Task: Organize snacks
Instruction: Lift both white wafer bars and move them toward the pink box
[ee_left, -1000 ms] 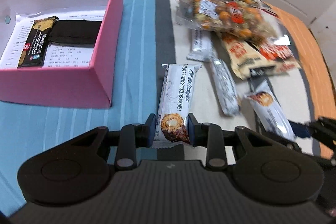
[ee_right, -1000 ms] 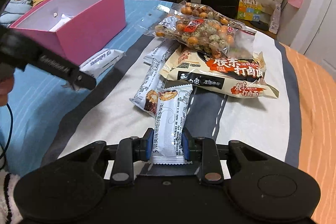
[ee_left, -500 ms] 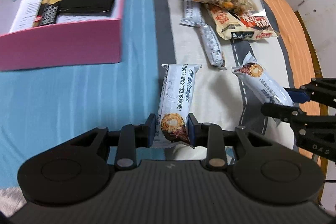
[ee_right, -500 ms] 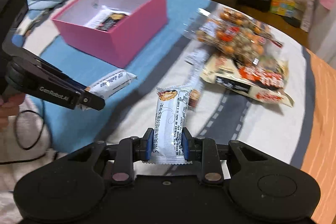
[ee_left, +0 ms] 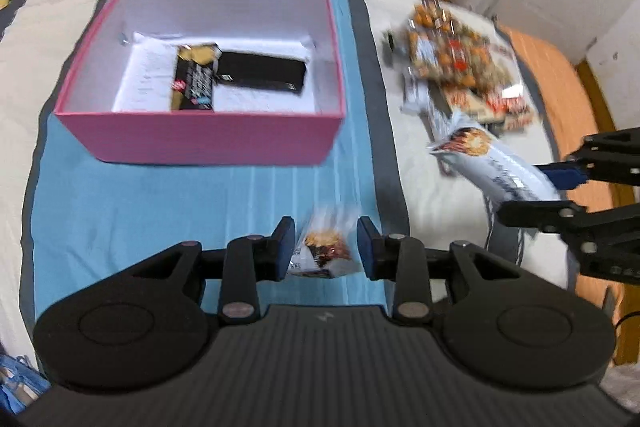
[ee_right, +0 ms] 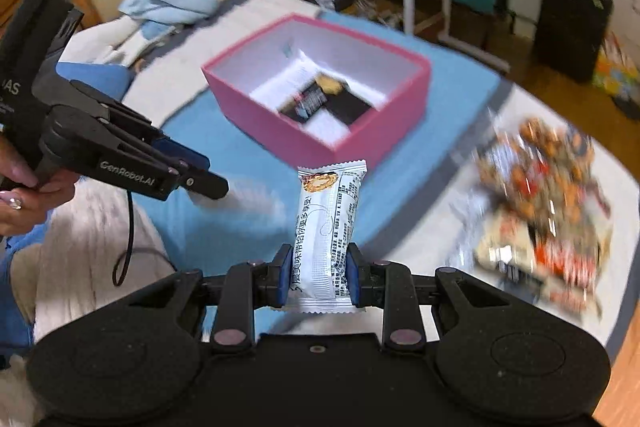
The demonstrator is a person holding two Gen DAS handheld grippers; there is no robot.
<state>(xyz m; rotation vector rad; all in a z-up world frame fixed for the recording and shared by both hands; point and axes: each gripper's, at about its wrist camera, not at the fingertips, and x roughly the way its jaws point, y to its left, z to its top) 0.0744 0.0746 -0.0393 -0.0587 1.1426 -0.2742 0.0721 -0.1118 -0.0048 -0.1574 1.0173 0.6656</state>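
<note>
Snack bars [ee_right: 326, 239] hang over the bed short of the pink box [ee_left: 200, 143]: my right claw [ee_right: 316, 277] is clamped on one, my left claw [ee_left: 325, 253] has just loosened around its bar, so I should regrip before carrying both over the rim.

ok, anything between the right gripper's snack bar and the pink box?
Nothing visible: only blue bedcover lies between the snack bar in the right gripper and the open pink box. Two dark packets inside leave room.

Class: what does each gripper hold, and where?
Right gripper clamps a white snack bar at its near end. Left gripper, jaws just opening, flanks a second bar at its end; grip unclear.
</note>
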